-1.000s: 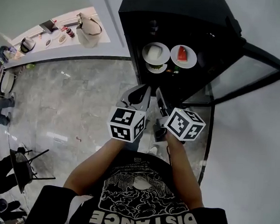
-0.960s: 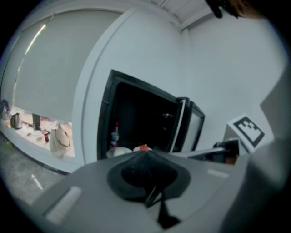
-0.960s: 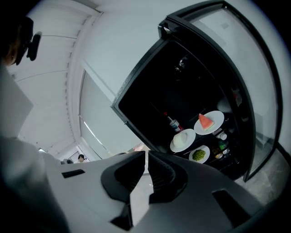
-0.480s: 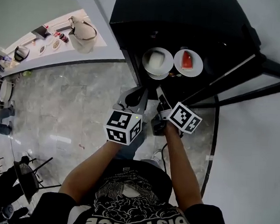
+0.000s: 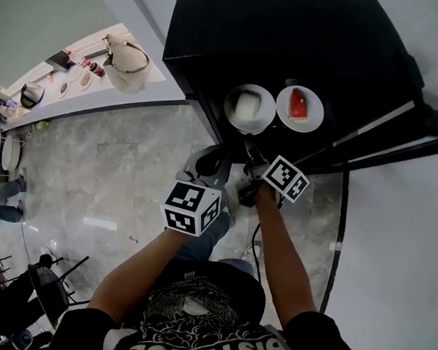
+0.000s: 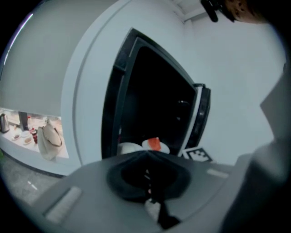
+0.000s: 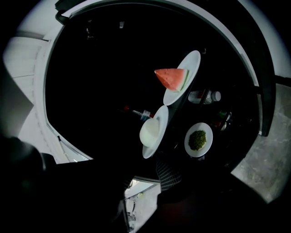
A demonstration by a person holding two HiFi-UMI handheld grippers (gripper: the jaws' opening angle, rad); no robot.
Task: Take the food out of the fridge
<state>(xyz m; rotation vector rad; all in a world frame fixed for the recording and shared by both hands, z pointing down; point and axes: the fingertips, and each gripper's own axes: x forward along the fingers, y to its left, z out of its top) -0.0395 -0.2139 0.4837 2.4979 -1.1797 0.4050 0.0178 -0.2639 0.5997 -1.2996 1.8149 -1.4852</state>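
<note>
Right claw [image 5: 250,152] lower, mid-opening, empty

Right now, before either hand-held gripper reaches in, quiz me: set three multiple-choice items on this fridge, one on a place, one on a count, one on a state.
1. In the head view, where does the watermelon plate lie from the white-food plate?
A left; B right; C on top of it.
2. How many plates of food show in the right gripper view?
A one; B five; C three.
3. The fridge door is:
A open; B shut; C missing.

1 B: the two sit side by side, with the watermelon on the right.
2 C: watermelon, white food and the green-food plate.
3 A: it stands swung away from the dark interior.
</note>
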